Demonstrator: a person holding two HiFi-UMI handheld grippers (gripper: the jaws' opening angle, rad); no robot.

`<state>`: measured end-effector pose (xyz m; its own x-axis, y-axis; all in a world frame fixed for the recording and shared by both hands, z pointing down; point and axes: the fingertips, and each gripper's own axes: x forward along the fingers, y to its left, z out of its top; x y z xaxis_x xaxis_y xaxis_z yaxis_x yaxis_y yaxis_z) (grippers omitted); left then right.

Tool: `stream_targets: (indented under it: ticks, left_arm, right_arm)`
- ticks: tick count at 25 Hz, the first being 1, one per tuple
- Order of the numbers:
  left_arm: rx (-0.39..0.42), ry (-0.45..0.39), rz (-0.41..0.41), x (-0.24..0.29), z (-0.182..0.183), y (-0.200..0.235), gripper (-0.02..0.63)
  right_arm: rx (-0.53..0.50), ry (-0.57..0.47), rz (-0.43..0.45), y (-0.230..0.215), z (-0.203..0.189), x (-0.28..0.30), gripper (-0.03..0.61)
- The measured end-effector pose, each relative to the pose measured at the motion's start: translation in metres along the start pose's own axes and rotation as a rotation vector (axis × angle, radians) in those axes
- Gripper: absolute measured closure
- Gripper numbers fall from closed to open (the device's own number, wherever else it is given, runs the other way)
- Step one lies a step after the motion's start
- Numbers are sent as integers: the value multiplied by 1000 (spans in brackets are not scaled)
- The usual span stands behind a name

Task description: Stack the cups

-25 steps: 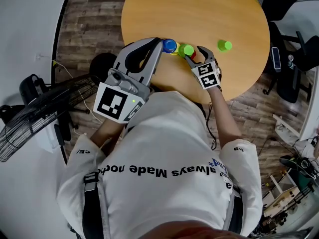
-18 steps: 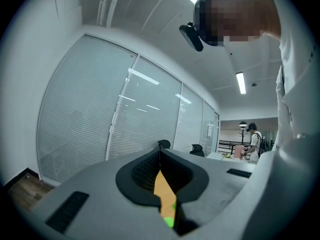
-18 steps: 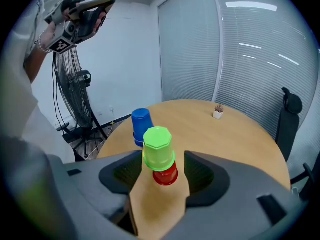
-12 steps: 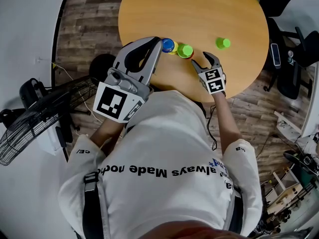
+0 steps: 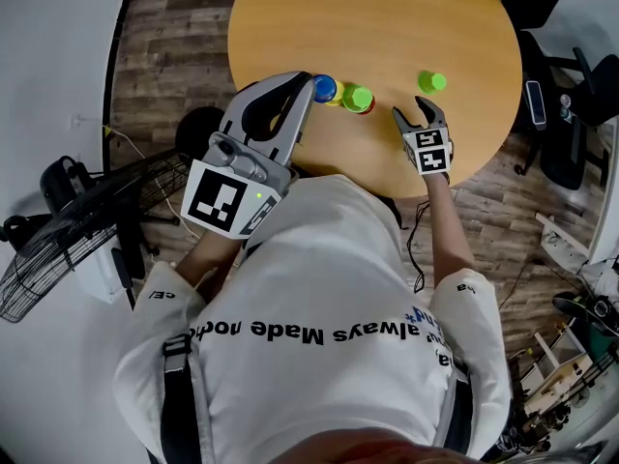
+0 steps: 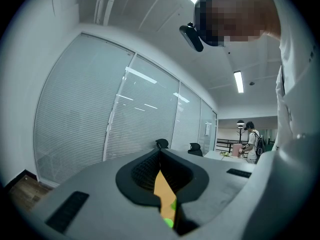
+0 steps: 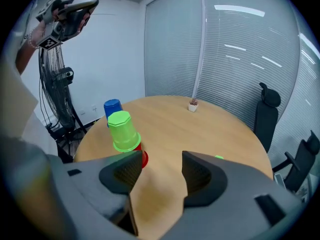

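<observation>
Right gripper (image 5: 411,112) near lone green cup (image 5: 432,81)

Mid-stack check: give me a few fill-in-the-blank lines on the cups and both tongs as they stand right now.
The green cup sits upside down on a ___ cup.
The right tongs are ___ and empty.
The left tongs are ___.
In the head view, the lone cup right of that stack is ___.
Missing words: red; open; shut; green.

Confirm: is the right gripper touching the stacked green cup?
Apart. Head view shows bare tabletop between the right gripper and the green cup; jaws open, empty.
</observation>
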<state>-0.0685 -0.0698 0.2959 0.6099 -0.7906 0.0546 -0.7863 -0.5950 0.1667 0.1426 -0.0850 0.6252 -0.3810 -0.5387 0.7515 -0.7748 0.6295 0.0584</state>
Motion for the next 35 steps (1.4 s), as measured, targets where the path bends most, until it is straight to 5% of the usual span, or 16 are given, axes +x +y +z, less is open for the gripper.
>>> stream_targets:
  ticks: [15, 35]
  left_arm:
    - [5, 21, 1, 7, -3, -1, 589]
    - [0, 40, 32, 14, -5, 13, 589]
  right_arm:
    - [59, 91, -167, -105, -35, 29, 316]
    - [197, 158, -171, -141, -62, 70, 333]
